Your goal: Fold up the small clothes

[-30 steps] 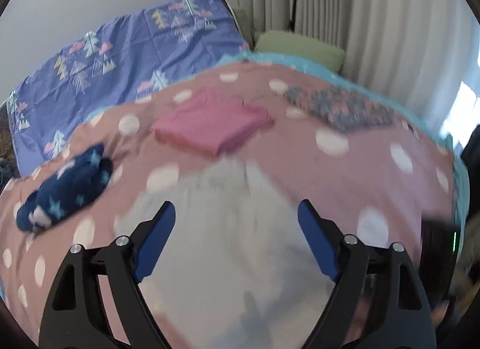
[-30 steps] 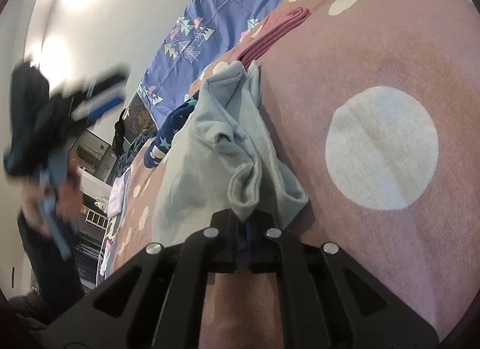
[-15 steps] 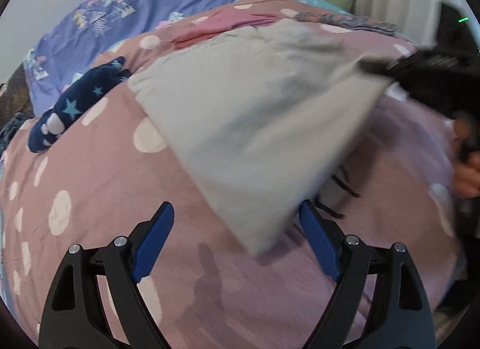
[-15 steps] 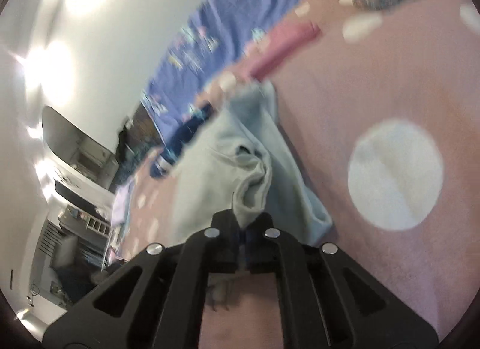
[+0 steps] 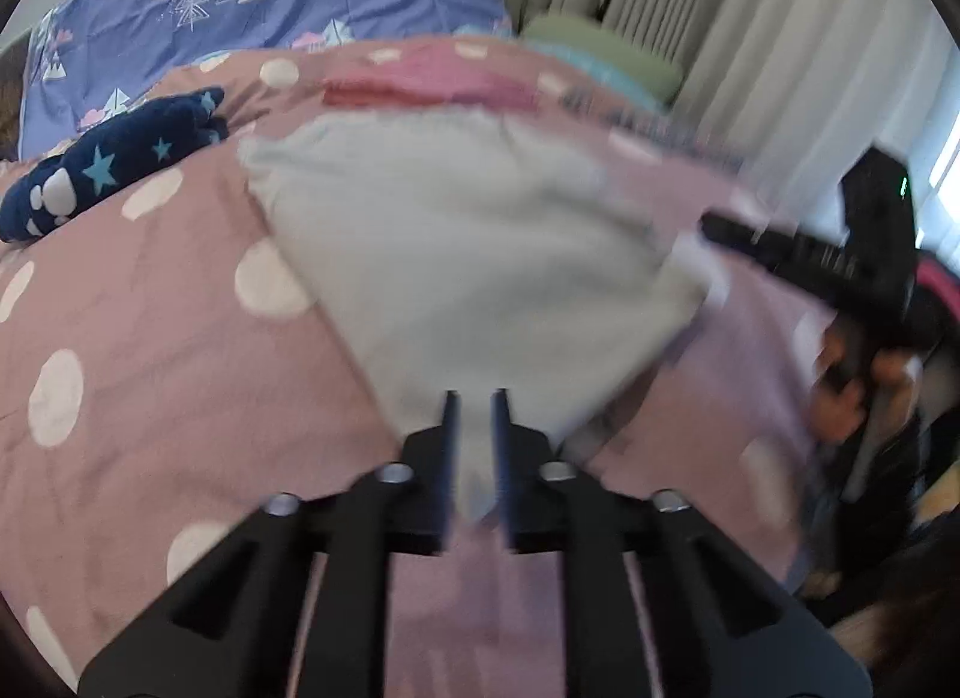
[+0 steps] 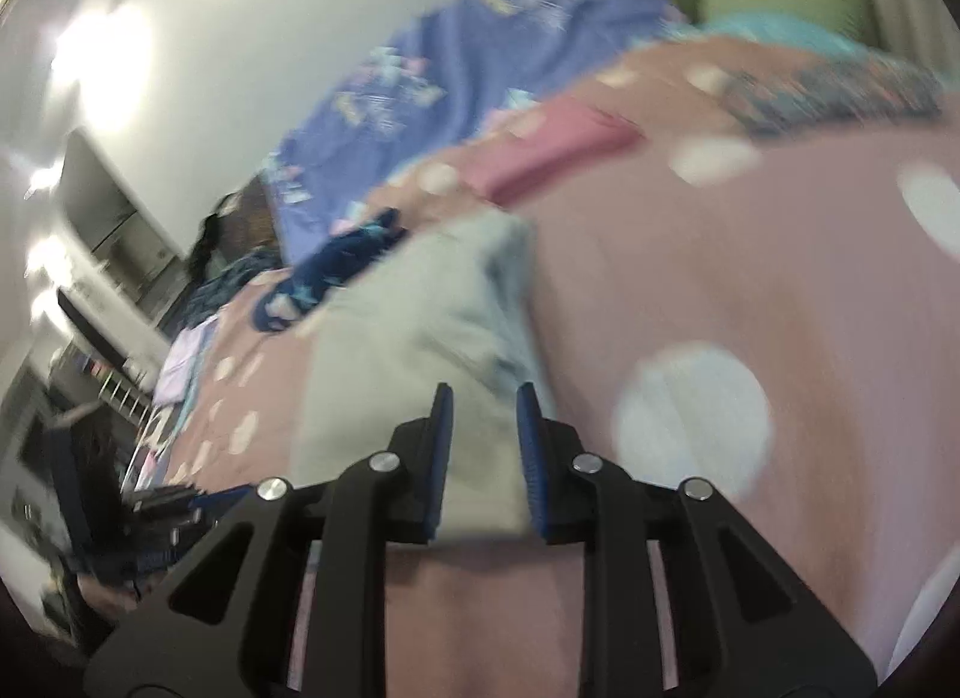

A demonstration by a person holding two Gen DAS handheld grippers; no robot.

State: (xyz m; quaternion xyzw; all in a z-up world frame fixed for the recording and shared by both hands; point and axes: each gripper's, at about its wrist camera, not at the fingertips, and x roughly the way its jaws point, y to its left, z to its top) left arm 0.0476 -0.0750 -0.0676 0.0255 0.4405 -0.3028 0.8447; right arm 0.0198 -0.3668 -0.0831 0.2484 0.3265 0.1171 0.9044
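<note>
Between the fingers of the left gripper (image 5: 476,452) a corner of the grey garment (image 5: 474,254) is sitting, jaws nearly shut on it. The right gripper (image 6: 483,446) is straddling another edge, jaws parted — grip uncertain. Soft, light cloth — best pinched at corners. No containers are showing.

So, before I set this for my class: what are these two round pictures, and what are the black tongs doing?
No robot here: a person holds black tongs in each hand, each with a wide-angle camera looking along its fingers. The left tongs have closed on a corner of a pale grey garment. The right tongs straddle another edge of it, slightly parted. It lies on a pink dotted bedspread, near a folded pink garment and a navy star-patterned garment. Both pictures are blurred.
</note>
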